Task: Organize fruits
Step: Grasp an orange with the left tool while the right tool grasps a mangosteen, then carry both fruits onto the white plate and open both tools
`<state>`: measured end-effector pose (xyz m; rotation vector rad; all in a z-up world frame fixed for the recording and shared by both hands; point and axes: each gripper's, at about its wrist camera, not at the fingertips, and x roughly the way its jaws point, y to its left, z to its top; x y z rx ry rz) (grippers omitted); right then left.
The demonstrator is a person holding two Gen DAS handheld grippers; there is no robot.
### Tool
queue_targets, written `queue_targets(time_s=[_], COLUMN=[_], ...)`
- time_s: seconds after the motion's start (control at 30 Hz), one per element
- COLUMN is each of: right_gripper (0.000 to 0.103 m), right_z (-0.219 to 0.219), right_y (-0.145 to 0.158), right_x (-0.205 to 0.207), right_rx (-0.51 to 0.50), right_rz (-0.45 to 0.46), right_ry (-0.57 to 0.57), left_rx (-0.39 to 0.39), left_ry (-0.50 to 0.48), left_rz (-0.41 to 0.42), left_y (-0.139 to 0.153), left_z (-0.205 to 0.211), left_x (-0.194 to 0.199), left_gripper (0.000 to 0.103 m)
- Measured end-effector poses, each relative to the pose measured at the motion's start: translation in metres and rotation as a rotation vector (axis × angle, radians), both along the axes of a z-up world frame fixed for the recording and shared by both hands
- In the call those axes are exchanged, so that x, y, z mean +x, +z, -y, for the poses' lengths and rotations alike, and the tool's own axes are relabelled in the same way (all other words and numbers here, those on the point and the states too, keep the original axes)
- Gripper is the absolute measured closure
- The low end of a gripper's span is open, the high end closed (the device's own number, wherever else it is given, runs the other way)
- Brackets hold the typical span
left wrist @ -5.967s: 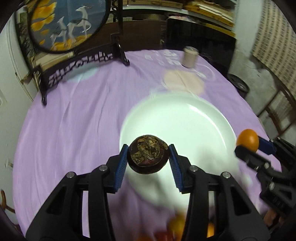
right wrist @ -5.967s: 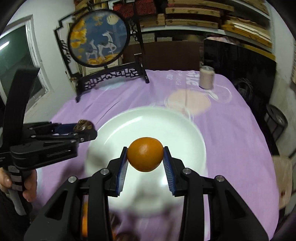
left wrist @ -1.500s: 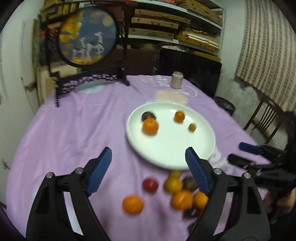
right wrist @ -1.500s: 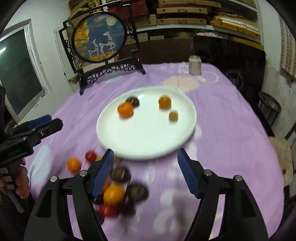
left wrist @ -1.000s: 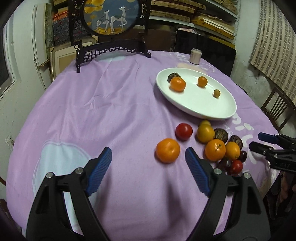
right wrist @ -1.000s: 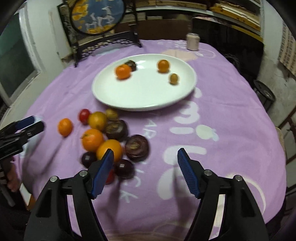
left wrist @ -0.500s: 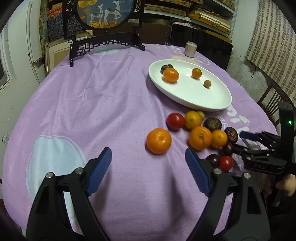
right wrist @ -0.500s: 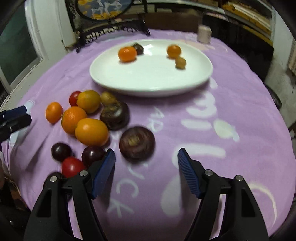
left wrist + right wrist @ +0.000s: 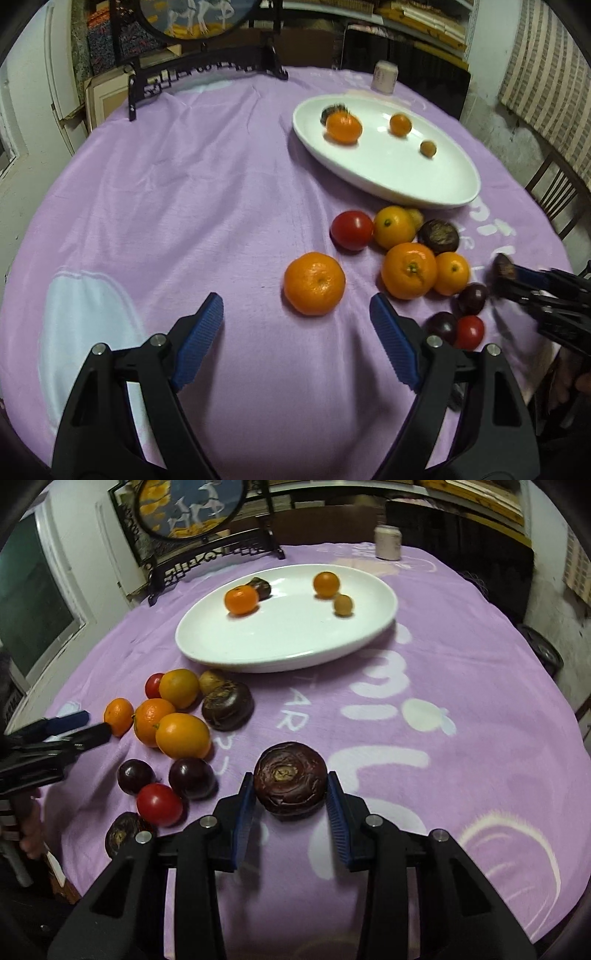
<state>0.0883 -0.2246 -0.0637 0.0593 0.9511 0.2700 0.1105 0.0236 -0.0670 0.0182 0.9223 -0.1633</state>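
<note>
My right gripper [image 9: 291, 797] is shut on a dark brown wrinkled fruit [image 9: 290, 777] just above the purple cloth; it also shows in the left wrist view [image 9: 503, 271]. My left gripper [image 9: 297, 332] is open and empty, just short of a lone orange [image 9: 314, 282]. A white plate [image 9: 295, 642] holds several fruits: an orange [image 9: 241, 599], a dark fruit [image 9: 260, 587], a small orange [image 9: 326, 583] and a tan fruit [image 9: 342, 604]. A pile of oranges, red tomatoes and dark plums [image 9: 173, 731] lies on the cloth left of the right gripper.
A round painted screen on a black carved stand [image 9: 192, 513] stands at the table's back. A beige jar [image 9: 387, 541] sits behind the plate. A wooden chair [image 9: 554, 192] stands off the right edge. Shelves line the back wall.
My right gripper has closed on the dark brown fruit that lay between its jaws. My left gripper has moved closer to the lone orange, still open.
</note>
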Motion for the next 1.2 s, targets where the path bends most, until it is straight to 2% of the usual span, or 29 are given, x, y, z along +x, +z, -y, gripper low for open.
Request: queue_targets(time_s=[0.07, 0.1, 0.13, 0.17, 0.2, 0.53, 0.8, 0.9, 1.0, 1.1, 1.2], right_gripper=[0.064, 0.064, 0.064, 0.064, 0.064, 0.064, 0.064, 0.064, 0.064, 0.064, 0.064], right_z=[0.005, 0.006, 0.008, 0.008, 0.009, 0.005, 0.001, 0.0, 0.0, -0.001, -0.004], right_y=[-0.001, 0.0, 0.0, 0.0, 0.001, 0.014, 0.021, 0.028, 0.04, 0.056, 0.07], right_x=[-0.001, -0.002, -0.003, -0.003, -0.004, -0.01, -0.003, 0.005, 0.021, 0.05, 0.091], right_rx=[0.012, 0.017, 0.022, 0.026, 0.03, 0.052, 0.057, 0.059, 0.057, 0.035, 0.01], right_rz=[-0.006, -0.007, -0.007, -0.006, -0.003, 0.037, 0.049, 0.065, 0.096, 0.139, 0.163], right_ry=[-0.011, -0.013, -0.015, -0.016, -0.016, 0.0, 0.012, 0.014, 0.018, 0.012, 0.01], left_rx=[0.013, 0.022, 0.069, 0.077, 0.05, -0.075, -0.068, -0.051, -0.027, -0.014, -0.001], left_ry=[0.0, 0.001, 0.01, 0.001, -0.017, -0.072, -0.124, -0.137, -0.147, -0.144, -0.127], left_rz=[-0.021, -0.025, 0.007, 0.012, 0.002, 0.0, 0.011, 0.007, 0.036, 0.063, 0.057], left_y=[-0.01, -0.014, -0.016, -0.015, -0.013, 0.009, 0.027, 0.035, 0.051, 0.067, 0.077], left_z=[0.006, 0.009, 0.015, 0.019, 0.022, 0.02, 0.032, 0.039, 0.05, 0.065, 0.084], left_x=[0.011, 0.016, 0.02, 0.021, 0.023, -0.007, -0.009, 0.005, 0.029, 0.064, 0.117], left_gripper=[0.028, 0.036, 0.048, 0.057, 0.067, 0.067, 0.067, 0.067, 0.067, 0.067, 0.066])
